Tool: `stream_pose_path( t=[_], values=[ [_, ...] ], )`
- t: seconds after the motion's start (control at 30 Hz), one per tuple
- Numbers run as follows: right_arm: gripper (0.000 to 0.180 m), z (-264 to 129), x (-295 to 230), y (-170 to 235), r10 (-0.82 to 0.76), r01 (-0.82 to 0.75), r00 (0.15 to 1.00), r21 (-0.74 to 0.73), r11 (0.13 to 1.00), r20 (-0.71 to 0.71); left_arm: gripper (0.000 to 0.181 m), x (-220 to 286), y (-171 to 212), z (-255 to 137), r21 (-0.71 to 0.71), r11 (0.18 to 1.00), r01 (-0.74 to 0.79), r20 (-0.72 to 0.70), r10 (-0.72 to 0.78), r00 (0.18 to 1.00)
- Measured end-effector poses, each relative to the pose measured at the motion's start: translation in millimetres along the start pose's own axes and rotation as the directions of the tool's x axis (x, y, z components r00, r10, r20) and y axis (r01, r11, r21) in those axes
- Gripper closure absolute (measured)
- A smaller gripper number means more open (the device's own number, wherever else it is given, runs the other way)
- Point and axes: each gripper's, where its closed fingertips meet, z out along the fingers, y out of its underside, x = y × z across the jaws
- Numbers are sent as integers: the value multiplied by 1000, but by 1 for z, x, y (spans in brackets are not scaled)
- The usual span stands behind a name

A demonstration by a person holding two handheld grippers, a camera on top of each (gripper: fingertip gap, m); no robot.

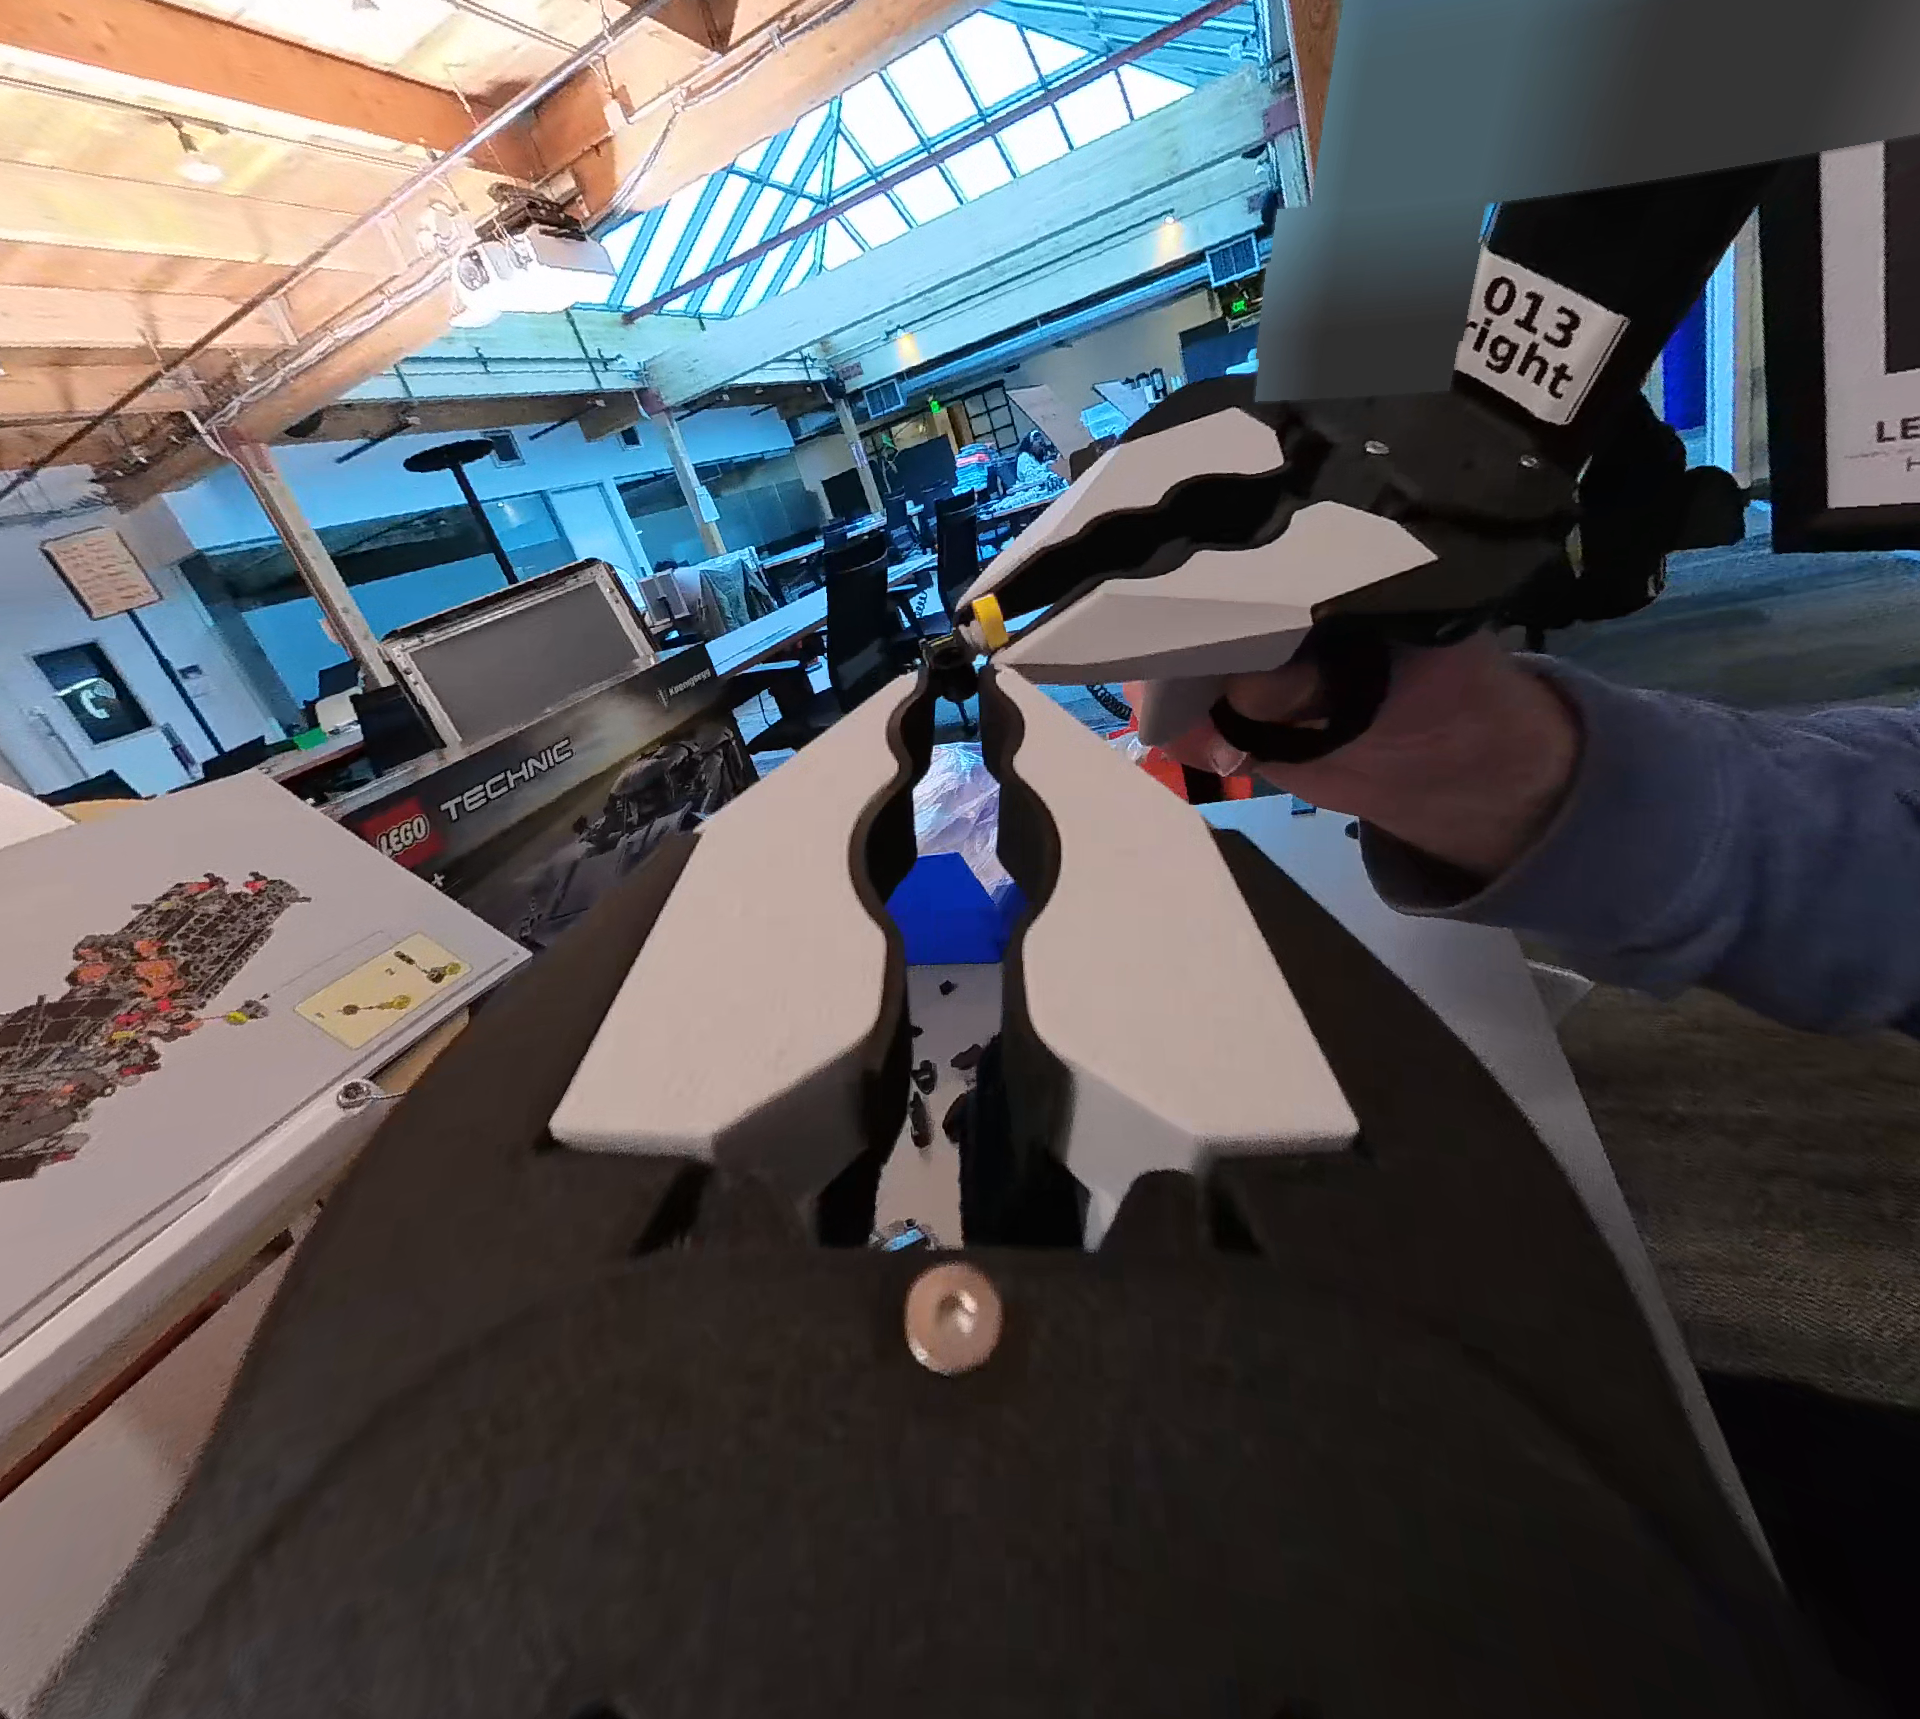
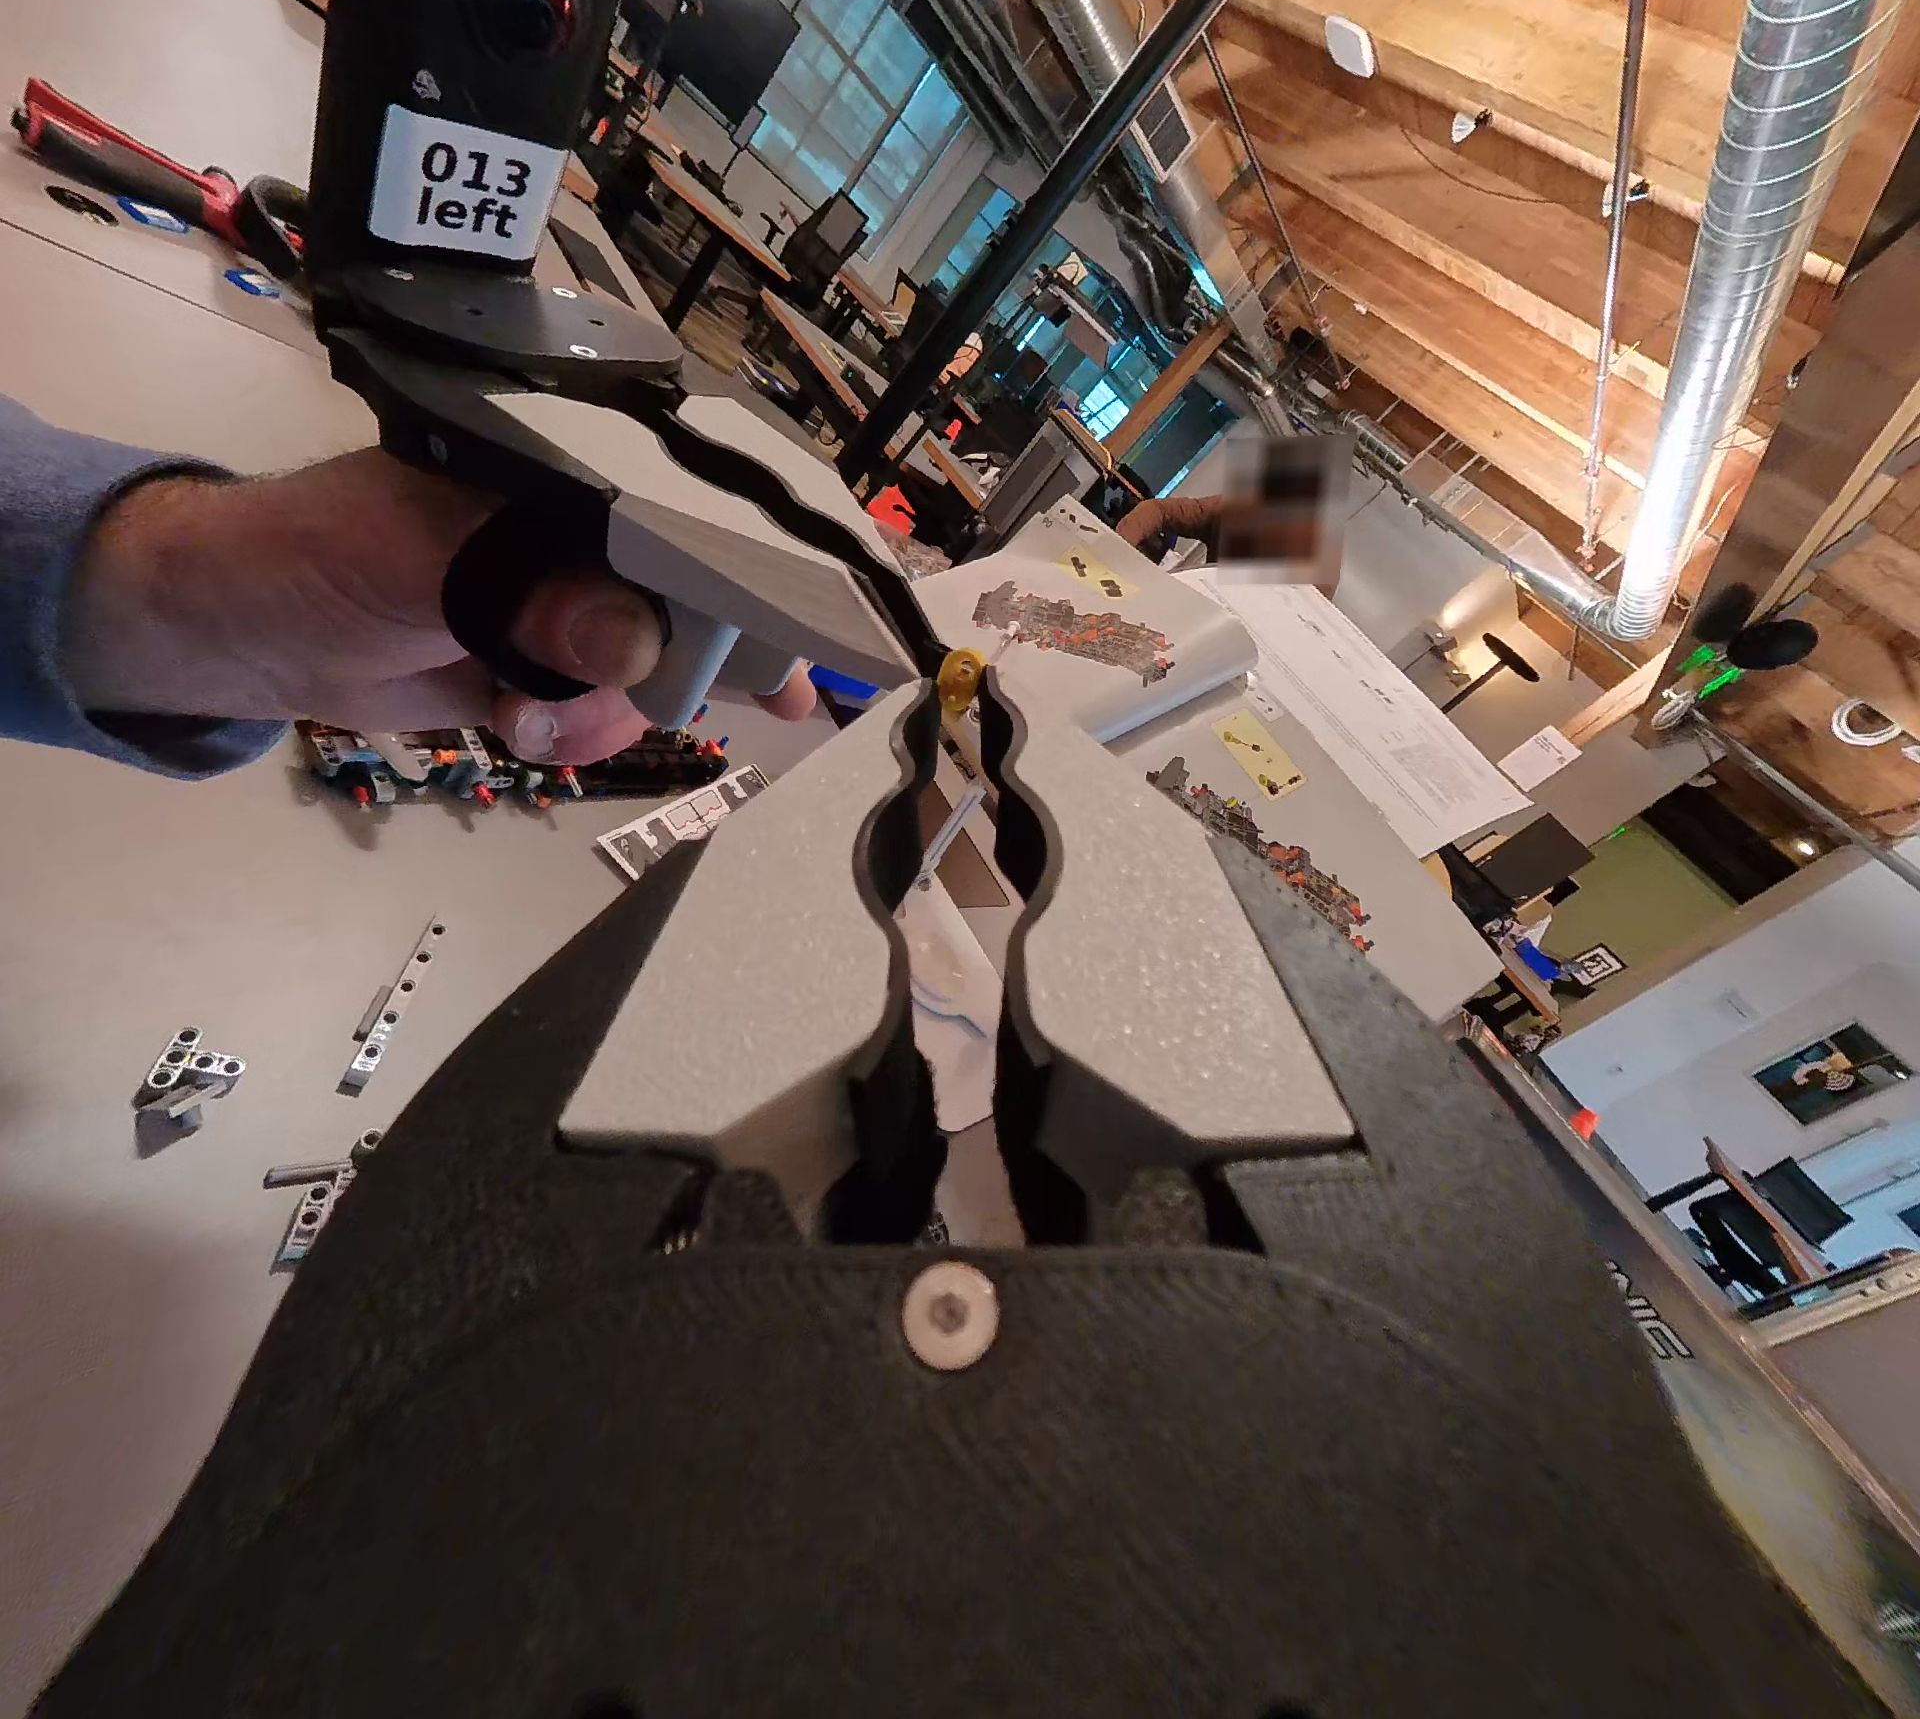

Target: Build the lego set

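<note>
Left wrist view: left tongs (image 1: 951, 672) at frame centre, tips pinched on a small black piece (image 1: 943, 653), too small to identify. Right tongs (image 1: 982, 630) come in from the right, clenched on a pale axle with a yellow bush (image 1: 988, 622); the two sets of tips meet, both held up in the air. Instruction booklet (image 1: 208, 973) lies lower left, showing the model and a yellow sub-step box. Lego box (image 1: 540, 796) stands behind it, left of centre.

Right wrist view: right tongs (image 2: 956, 682) at centre, gripping the grey axle (image 2: 956, 828), which runs back between the fingers. Yellow bush (image 2: 959, 672) sits at the tips, touching the left tongs (image 2: 920, 667) entering from the upper left. Partly built black-and-orange chassis (image 2: 509, 770) rests on the desk (image 2: 156, 890), left of centre. Loose grey beams (image 2: 400, 1004) lie lower left. Open booklet right of centre.

Judgement: mid-build. A sizeable assembly exists; this is a small axle sub-assembly being joined. It must then go onto the model, and loose parts remain.
</note>
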Motion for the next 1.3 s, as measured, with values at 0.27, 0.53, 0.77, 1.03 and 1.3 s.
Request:
stream_pose_path(
  t=[0.27,0.53,0.77,1.03,1.3],
  values=[
    [176,-2,1,3,-39,40,999,-42,998,22,169,-3,-1,-5,7,1000,9,22,-9,1000],
    [176,1,-1,5,-134,133,991,-88,987,3,167,-2,-1,-4,-9,1000,10,25,-10,1000],
    [176,1,-4,3,-72,74,997,-56,996,36,166,-2,-1,-4,-10,1000,1,20,-1,1000],
    [176,-3,1,1,348,-386,893,90,918,285,163,4,-9,-6,-5,998,-70,6,70,998],
    [175,-5,-3,-1,503,-607,728,97,789,467,160,6,-4,-4,-97,961,-260,32,264,964]
  ],
)
